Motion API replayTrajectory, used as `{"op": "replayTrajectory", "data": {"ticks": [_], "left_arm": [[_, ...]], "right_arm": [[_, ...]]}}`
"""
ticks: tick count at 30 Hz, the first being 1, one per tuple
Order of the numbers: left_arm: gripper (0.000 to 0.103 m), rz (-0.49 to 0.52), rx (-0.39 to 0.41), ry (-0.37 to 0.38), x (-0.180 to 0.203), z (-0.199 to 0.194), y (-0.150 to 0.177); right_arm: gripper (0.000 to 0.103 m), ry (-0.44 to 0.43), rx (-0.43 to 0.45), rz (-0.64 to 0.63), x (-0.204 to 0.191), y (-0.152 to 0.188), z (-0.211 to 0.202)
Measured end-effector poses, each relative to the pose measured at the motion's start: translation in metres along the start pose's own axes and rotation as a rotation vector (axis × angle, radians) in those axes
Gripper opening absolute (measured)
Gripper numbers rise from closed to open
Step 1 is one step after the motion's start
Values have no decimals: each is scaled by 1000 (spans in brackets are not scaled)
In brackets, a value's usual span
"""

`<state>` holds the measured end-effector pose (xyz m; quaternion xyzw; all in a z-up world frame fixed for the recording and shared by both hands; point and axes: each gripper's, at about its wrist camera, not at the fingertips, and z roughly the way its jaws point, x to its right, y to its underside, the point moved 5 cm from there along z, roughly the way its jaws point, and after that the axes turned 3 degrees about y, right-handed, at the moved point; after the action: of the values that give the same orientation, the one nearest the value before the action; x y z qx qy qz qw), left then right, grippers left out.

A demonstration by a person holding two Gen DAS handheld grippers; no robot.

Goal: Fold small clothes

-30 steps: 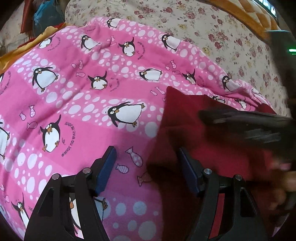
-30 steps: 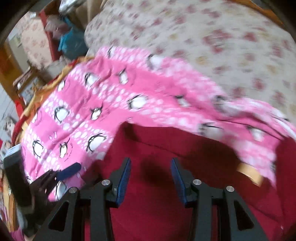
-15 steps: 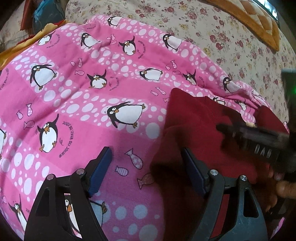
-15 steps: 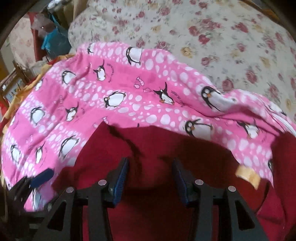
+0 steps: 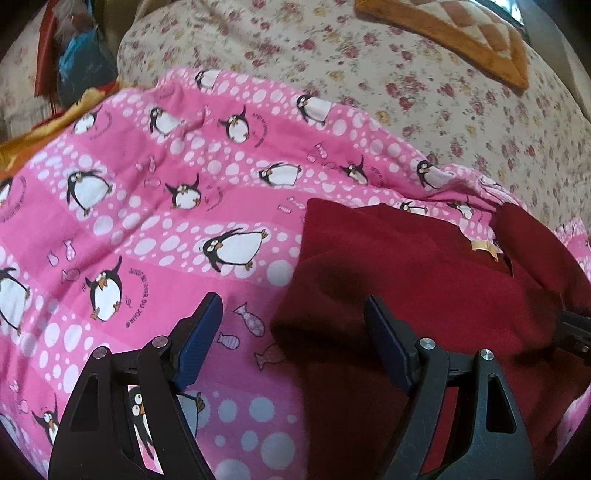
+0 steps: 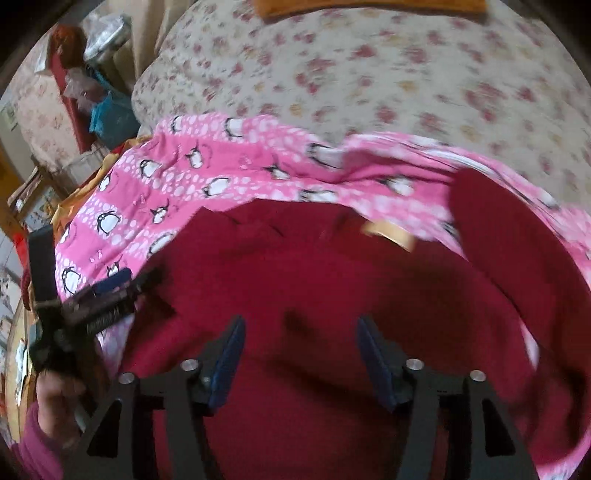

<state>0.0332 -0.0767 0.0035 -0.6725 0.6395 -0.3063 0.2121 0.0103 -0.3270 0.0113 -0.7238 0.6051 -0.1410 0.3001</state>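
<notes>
From your left wrist camera, your left gripper (image 5: 293, 332) stands with its jaws wide apart and nothing between the pads. Its left finger hangs over the pink penguin blanket (image 5: 155, 229); its right finger hangs over the left edge of the dark red garment (image 5: 424, 280). That garment lies on the blanket at the right of this view, with a tan label (image 5: 484, 246) near its far edge and a second red fold beyond it. Behind the blanket runs the floral bedspread (image 5: 424, 96), and an orange quilted mat (image 5: 458, 33) lies on it at the top. Only a sliver of black hardware shows at the right edge here, too little to read.

From your right wrist camera, blurred by motion, your right gripper (image 6: 297, 354) is open; its jaws have just been widening, and the pads press on nothing, with the red garment (image 6: 314, 277) spread beneath them. This view shows the garment far more fully, filling the lower middle, its tan label (image 6: 388, 232) at the far edge. It also shows what the other cannot: your left gripper (image 6: 110, 284) from the side at the garment's left edge, the hand (image 6: 55, 398) holding it, and a pink sleeve (image 6: 33, 446).
</notes>
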Motion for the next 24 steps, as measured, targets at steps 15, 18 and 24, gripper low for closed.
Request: {"op": "replayTrajectory", "data": {"ticks": [15, 18, 24], "left_arm": [[80, 33, 3, -2, 9, -1, 2], [80, 24, -13, 4, 8, 2, 3], [80, 17, -24, 20, 10, 5, 3]], "right_arm": [[62, 111, 90, -1, 47, -6, -42], [66, 178, 138, 11, 73, -24, -46], [78, 290, 160, 24, 122, -61, -39]]}}
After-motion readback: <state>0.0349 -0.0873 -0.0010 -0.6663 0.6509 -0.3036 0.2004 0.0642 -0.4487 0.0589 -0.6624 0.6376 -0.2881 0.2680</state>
